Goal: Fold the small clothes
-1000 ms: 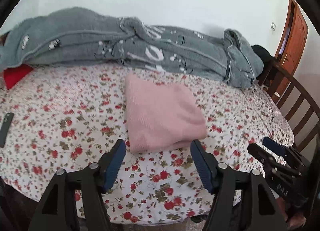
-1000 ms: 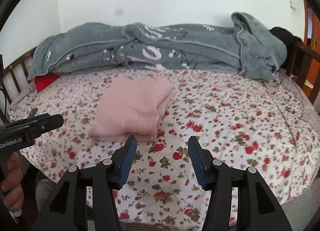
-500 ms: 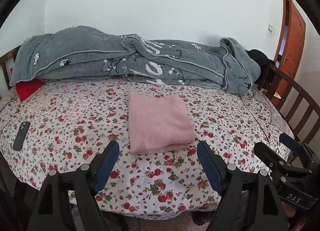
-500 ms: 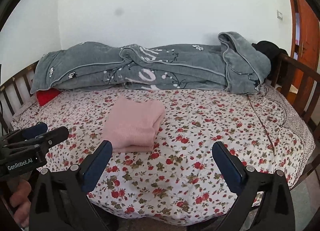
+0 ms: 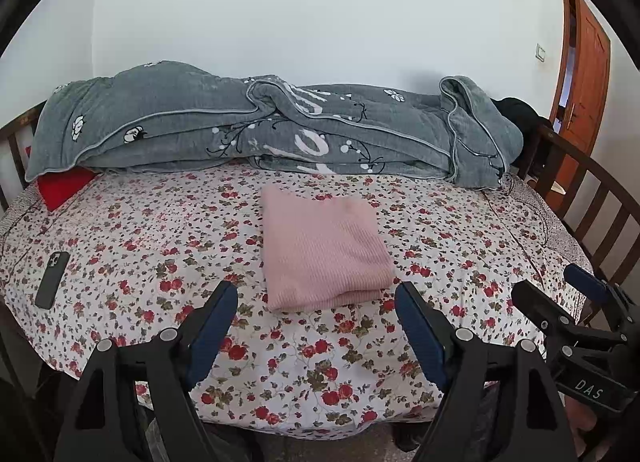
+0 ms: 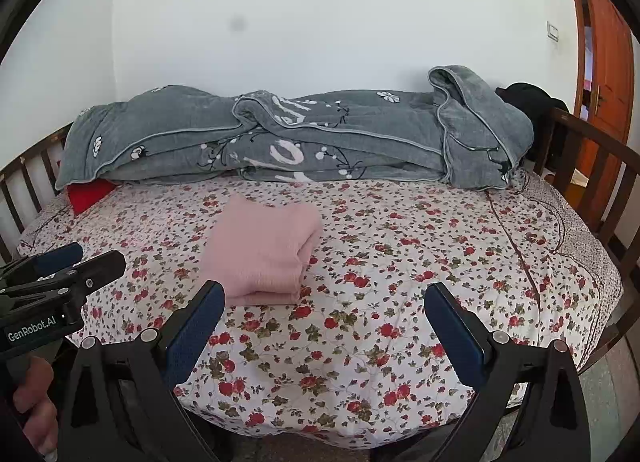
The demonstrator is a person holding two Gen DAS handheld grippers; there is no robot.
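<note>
left wrist alone shows phone (image 5: 52, 280) on bedsheet (image 5: 168, 246).

Bright, even daylight, soft shadows, sharp focus — heavy fisheye bending and black vignette at the edges.

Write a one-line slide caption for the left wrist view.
Open left claw hovers before a folded pink sweater on a floral bedsheet, phone at left.

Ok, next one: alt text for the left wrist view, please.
A folded pink garment lies on a bed with a floral sheet, just beyond the open left gripper, which holds nothing. A rumpled grey blanket runs along the wall, a dark phone lies at the left edge, and the right gripper shows at lower right.
</note>
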